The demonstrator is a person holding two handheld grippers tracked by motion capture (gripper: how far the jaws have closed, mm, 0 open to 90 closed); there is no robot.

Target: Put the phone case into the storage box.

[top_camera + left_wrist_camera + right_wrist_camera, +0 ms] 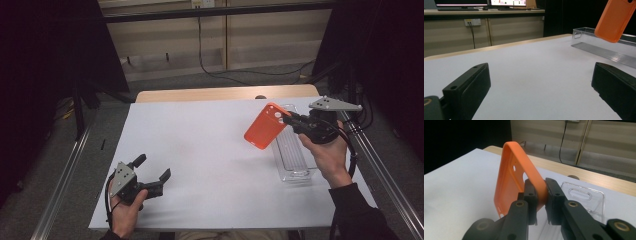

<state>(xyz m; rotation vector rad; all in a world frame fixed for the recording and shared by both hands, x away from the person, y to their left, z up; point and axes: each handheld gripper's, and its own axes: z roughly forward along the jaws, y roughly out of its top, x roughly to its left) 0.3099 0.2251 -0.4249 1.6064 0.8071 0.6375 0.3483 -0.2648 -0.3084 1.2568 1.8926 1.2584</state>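
The right gripper (291, 118) pinches an orange plastic phone case (265, 126) by its edge, above a clear plastic tray (295, 160). The left gripper (153, 171) rests on the white table (200, 150), jaws spread.

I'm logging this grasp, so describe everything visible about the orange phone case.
The orange phone case is a thin, matte, rubbery-looking shell with rounded corners, a raised rim and round cutouts near one end. It is empty and held clear above the white table, tilted, just left of the clear plastic tray. The right tongs are shut on its edge near the cutouts, one jaw on each side of the rim. Nothing else touches it.
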